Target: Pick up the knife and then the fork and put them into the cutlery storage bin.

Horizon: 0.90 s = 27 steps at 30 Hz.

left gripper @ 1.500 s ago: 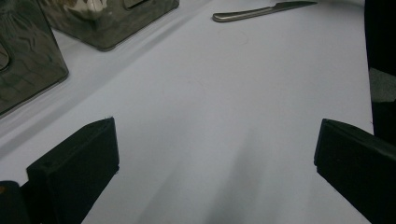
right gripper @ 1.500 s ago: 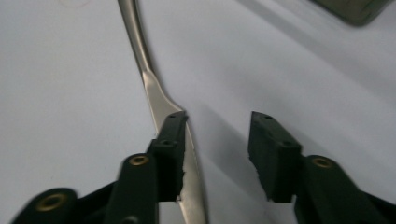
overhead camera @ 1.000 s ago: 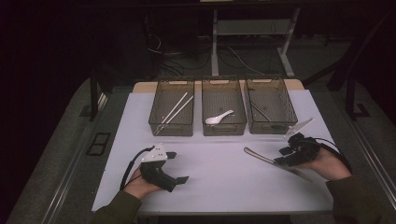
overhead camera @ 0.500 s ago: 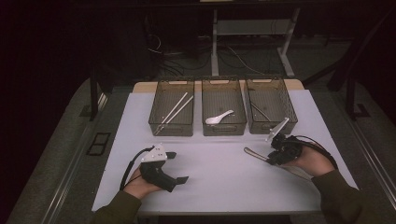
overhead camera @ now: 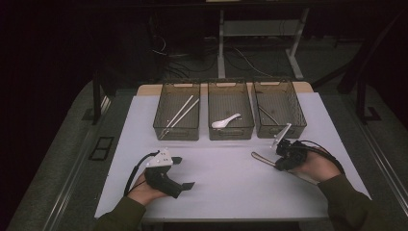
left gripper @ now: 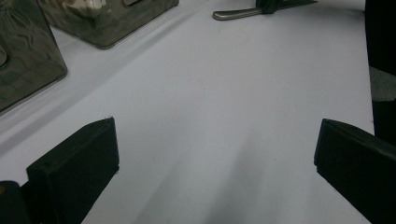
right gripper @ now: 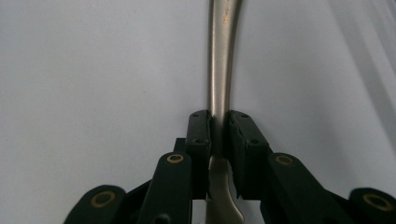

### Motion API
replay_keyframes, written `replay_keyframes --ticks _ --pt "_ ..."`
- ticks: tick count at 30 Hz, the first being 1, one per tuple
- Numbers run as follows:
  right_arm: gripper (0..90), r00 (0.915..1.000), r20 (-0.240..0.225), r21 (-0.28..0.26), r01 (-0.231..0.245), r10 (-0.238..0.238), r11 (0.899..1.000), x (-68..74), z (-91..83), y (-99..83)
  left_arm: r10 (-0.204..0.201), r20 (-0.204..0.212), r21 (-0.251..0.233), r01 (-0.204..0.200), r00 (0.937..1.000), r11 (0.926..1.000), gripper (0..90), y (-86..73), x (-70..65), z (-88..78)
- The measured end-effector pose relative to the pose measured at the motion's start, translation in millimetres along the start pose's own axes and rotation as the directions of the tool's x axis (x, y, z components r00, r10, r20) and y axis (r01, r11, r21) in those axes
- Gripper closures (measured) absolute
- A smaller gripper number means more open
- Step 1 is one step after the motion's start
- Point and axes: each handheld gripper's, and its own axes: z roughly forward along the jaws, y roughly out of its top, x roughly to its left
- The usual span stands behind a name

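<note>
A metal utensil lies on the white table, its handle running away from the camera in the right gripper view. My right gripper has just been closing and its pads now press on the handle from both sides. From above, the right gripper sits at the right of the table, low over the utensil. My left gripper rests at the front left, open, with bare table between its jaws. The same utensil lies far off in the left gripper view.
Three clear bins stand in a row at the back. The left bin holds chopsticks. A white spoon lies in the middle bin, and a dark utensil in the right bin. The floor around is dark.
My right hand has moved left along the table to the metal utensil, and its jaws have closed on the handle. The left hand has kept still.
</note>
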Motion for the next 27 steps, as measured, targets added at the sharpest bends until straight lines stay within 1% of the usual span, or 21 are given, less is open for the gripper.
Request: replay_keyframes --ticks 3,8,9,10,11,13,16,19,21,22,25,27 --pt "78.7 1.0 -0.002 0.0 -0.004 0.004 1.0 -0.5 0.1 0.2 -0.002 0.001 0.001 0.002 1.0 1.0 0.0 -0.2 0.0 0.0" --pt "79.3 0.9996 -0.003 0.007 -0.027 0.027 1.0 -0.3 0.1 1.0 -0.002 0.0 -0.001 0.002 1.0 1.0 0.0 -0.1 0.1 -0.1" --pt "79.3 0.9997 -0.004 0.006 -0.024 0.024 1.0 -1.0 0.1 1.0 -0.002 -0.001 0.0 0.002 1.0 1.0 0.0 -0.1 0.1 -0.2" --pt "79.3 0.9992 -0.011 0.004 -0.038 0.038 0.999 -1.3 -0.1 0.8 -0.002 -0.001 -0.001 0.002 1.0 1.0 0.0 -0.1 0.1 -0.2" --pt "79.3 0.9993 -0.01 -0.001 -0.035 0.035 0.999 -2.7 0.1 0.2 -0.002 0.0 -0.002 0.002 1.0 1.0 0.0 -0.1 0.1 -0.3" --pt "79.4 0.998 -0.027 -0.009 -0.058 0.058 0.998 -4.1 -0.5 -1.0 -0.002 -0.001 -0.002 0.002 1.0 1.0 0.0 -0.1 0.3 -0.5" --pt "79.4 0.9967 -0.035 -0.007 -0.073 0.073 0.997 -5.0 -1.3 -1.9 -0.002 0.0 -0.001 0.002 1.0 1.0 0.0 -0.1 0.6 -0.6" --pt "79.4 0.9967 -0.034 -0.007 -0.074 0.074 0.997 -6.0 -1.9 -2.8 -0.003 0.0 -0.001 0.003 1.0 1.0 0.0 -0.2 0.5 -0.7" --pt "79.4 0.9959 -0.041 -0.012 -0.082 0.081 0.997 -7.2 -2.8 -4.1 -0.002 0.0 -0.004 0.002 1.0 1.0 0.0 -0.1 0.4 -0.9" --pt "79.4 0.9963 -0.038 -0.015 -0.078 0.078 0.997 -7.6 -3.8 -4.7 -0.002 -0.001 -0.004 0.002 1.0 1.0 0.0 -0.1 0.5 -0.9" --pt "79.4 0.9952 -0.037 -0.025 -0.092 0.091 0.995 -7.6 -7.9 -6.5 -0.003 -0.001 -0.004 0.003 1.0 1.0 0.0 0.0 0.5 -0.9" --pt "79.4 0.9952 -0.04 -0.045 -0.091 0.089 0.995 -8.4 -11.6 -8.3 -0.001 -0.001 -0.003 0.001 1.0 1.0 0.0 0.0 0.4 -1.0"
